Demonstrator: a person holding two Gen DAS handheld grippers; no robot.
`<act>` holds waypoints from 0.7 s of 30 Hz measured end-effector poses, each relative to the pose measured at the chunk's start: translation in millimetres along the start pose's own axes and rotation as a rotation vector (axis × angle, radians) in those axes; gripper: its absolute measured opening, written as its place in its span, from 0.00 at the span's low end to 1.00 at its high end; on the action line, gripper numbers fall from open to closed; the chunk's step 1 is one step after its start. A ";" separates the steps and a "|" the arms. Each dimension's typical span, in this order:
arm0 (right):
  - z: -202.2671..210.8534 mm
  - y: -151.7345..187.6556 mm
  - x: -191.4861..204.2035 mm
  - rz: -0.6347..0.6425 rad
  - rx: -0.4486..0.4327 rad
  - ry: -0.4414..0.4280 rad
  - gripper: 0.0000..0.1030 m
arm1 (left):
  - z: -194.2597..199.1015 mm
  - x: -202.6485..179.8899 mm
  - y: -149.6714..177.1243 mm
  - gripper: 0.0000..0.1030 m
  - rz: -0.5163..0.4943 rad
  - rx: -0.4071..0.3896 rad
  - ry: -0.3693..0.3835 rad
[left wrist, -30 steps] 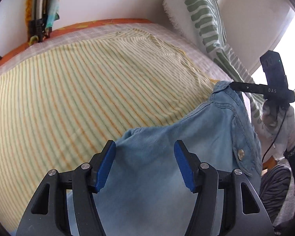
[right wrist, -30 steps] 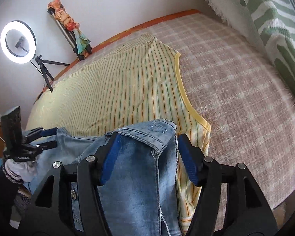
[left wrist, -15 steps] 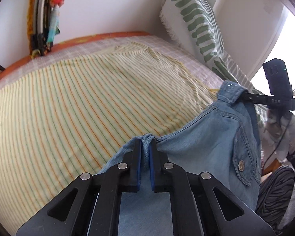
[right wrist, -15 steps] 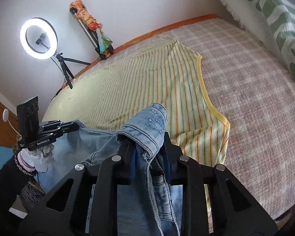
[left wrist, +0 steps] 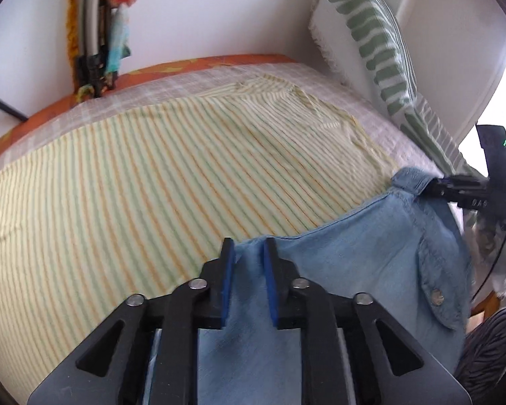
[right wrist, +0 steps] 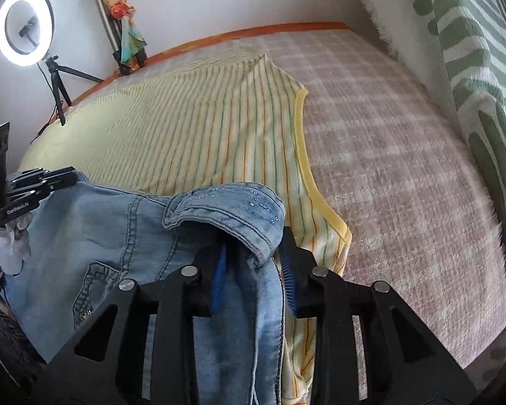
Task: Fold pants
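Left wrist view shows the left gripper [left wrist: 247,253] at the near edge of the bed, its 2 blue pads set narrowly on either side of a bunched edge of the jeans [left wrist: 354,260]; its jaws have just been opening a little, and the denim sits between them, though whether the pads press it I cannot tell. Right wrist view shows the right gripper [right wrist: 253,253] with a thick fold of the waistband [right wrist: 225,202] draped over and between its pads; its jaws too have just been opening slightly, with the cloth bulging between them, so I judge it holds the waistband. The jeans hang stretched between the 2 grippers over the bed's near edge, mostly off the bed, so the task looks barely begun: no fold is visible, and the jeans are not yet spread flat. Laying them out and folding them is all left to do. A striped yellow sheet [left wrist: 151,185] covers most of the bed over a checked blanket [right wrist: 388,168], giving open room ahead. A green-striped pillow [right wrist: 455,50] leans at the right, and a ring light [right wrist: 25,25] on a tripod stands against the far wall, both well apart from the jeans. Nothing lies in the way on the sheet.
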State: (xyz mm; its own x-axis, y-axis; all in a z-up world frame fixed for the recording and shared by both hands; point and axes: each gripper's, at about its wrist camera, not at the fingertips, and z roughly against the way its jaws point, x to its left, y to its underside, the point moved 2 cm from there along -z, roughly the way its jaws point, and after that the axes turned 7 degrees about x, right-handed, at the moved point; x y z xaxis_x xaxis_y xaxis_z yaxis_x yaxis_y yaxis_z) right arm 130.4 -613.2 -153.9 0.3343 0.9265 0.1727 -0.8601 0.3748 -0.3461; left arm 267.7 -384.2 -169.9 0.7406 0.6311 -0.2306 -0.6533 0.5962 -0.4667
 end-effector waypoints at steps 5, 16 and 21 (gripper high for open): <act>45.8 3.8 -5.6 -0.031 -0.074 0.073 0.43 | 68.2 31.2 -0.9 0.28 0.024 -0.097 -0.064; 29.5 -19.3 140.0 0.226 -0.103 -0.184 0.54 | 204.0 113.9 103.8 0.42 0.206 -0.228 -0.209; -30.3 -31.8 188.4 0.278 -0.010 -0.252 0.54 | 223.9 142.0 168.5 0.42 0.311 -0.212 -0.276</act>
State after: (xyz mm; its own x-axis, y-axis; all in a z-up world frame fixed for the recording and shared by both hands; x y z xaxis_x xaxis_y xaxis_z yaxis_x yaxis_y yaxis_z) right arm 232.4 -449.6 -138.3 -0.0178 0.9561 0.2926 -0.9003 0.1120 -0.4206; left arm 227.6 -83.0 -90.1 0.4267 0.8892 -0.1651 -0.7699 0.2613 -0.5821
